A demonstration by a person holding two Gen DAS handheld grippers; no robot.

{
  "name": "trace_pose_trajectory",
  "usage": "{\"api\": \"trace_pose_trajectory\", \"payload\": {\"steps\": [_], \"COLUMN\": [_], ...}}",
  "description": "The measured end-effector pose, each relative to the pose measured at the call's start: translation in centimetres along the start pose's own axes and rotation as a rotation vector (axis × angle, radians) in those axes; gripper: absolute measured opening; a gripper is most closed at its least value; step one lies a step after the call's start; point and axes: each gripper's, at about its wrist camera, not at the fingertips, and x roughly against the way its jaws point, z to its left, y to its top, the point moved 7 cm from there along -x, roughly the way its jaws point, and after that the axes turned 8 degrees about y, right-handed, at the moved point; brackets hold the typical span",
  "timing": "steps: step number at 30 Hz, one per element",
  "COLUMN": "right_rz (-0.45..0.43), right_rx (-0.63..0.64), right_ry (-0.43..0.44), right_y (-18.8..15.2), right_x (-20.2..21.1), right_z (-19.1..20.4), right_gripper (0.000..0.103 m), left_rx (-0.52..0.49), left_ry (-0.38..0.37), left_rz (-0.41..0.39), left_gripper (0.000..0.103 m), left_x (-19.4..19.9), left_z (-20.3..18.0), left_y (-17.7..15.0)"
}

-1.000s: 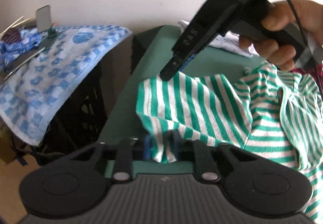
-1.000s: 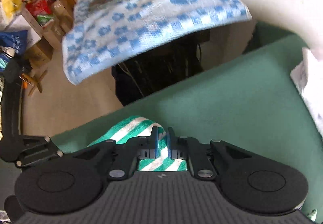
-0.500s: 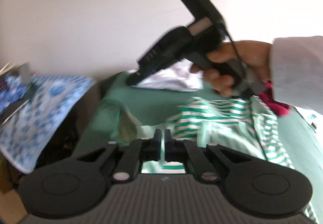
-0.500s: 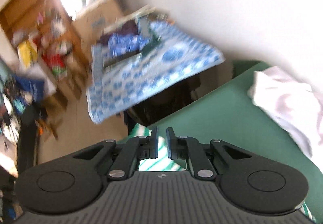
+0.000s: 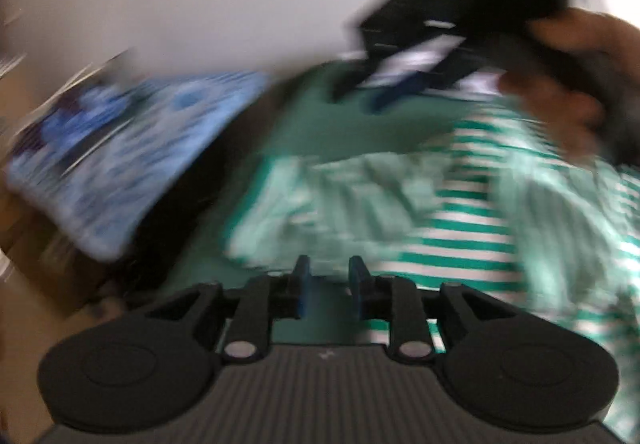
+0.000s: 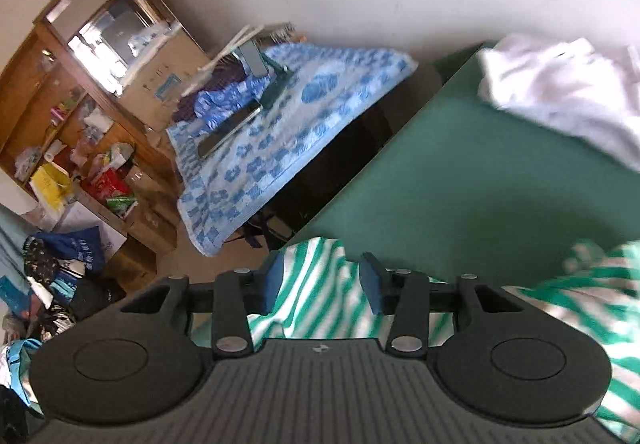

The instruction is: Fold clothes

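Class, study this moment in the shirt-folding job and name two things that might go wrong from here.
1. Both the left gripper and the right gripper are open, so the striped shirt lies loose between the right fingers and may bunch.
2. The shirt's edge sits close to the green table's edge and may slide off.

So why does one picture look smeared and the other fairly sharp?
Left wrist view: heavy motion blur smears the striped shirt and blue towel. Right wrist view: mostly crisp, with fisheye bending; only the white cloth at the right is soft.
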Motion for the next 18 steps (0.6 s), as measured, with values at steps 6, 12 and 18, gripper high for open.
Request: {"api": "trace_pose_trajectory", "payload": {"steps": [6,12,18], "right_rz": [0.076,0.166,0.155], "right_rx": [0.064,0.113,0.083], "right_ry": [-0.077,-0.166,-0.203], "right_y": [0.2,0.1,-0.4], "right_x": [-5.7,-11.0,-11.1], "right_z": [2.6,4.4,3.1], "right_gripper": [0.045,0.043,0.006], "left_rx": [0.139,-0.008,0.004], "left_ry": [0.030,-0.014,-0.083], "left_rz": [0.081,0.023,0.027], "left_gripper": [0.036,0.062,0.003], "left_x": [-4.4,-6.3,-6.4], "left_z": [3.4,1.8,1.7], "left_y": [-0.3,1.2,1.6]}}
